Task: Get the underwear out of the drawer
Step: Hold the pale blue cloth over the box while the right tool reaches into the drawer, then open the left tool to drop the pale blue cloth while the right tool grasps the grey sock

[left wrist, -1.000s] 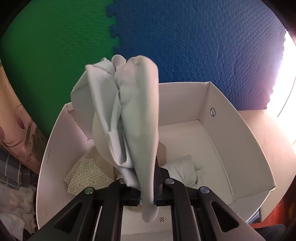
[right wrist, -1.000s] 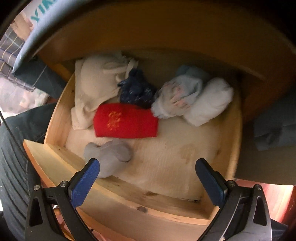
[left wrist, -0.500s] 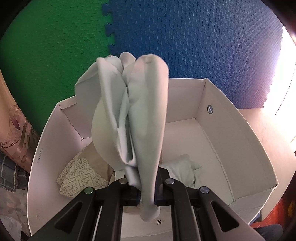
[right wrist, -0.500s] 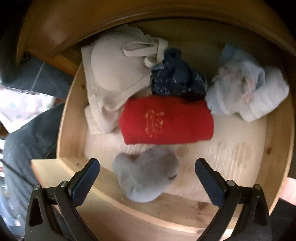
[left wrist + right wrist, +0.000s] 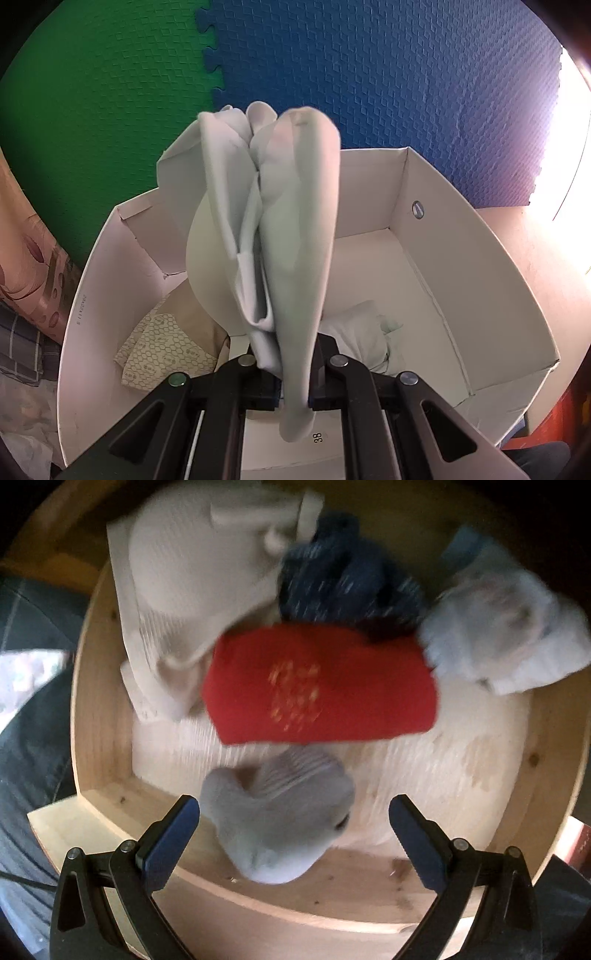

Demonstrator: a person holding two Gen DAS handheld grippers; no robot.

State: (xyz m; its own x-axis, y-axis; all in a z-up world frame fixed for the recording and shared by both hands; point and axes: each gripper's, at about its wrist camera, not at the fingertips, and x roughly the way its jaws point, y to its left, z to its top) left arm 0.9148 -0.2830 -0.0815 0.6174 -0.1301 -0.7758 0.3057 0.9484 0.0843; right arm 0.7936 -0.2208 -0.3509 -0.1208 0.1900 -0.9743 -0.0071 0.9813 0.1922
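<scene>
My left gripper is shut on a pale grey-green piece of underwear, which hangs bunched over a white cardboard box. The right wrist view looks steeply down into an open wooden drawer. My right gripper is open, its blue pads either side of a rolled grey garment near the drawer's front wall, not pressing on it. Behind it lie a folded red garment, a cream bra, a dark blue bundle and a pale blue bundle.
Inside the box lie a honeycomb-patterned beige cloth and a white folded cloth. Green and blue foam mats cover the floor behind. A person's dark trouser leg is left of the drawer.
My right gripper has come down and closer over the drawer, so the grey roll now sits between its open pads. The left gripper holds the underwear over the box, nearly still.
</scene>
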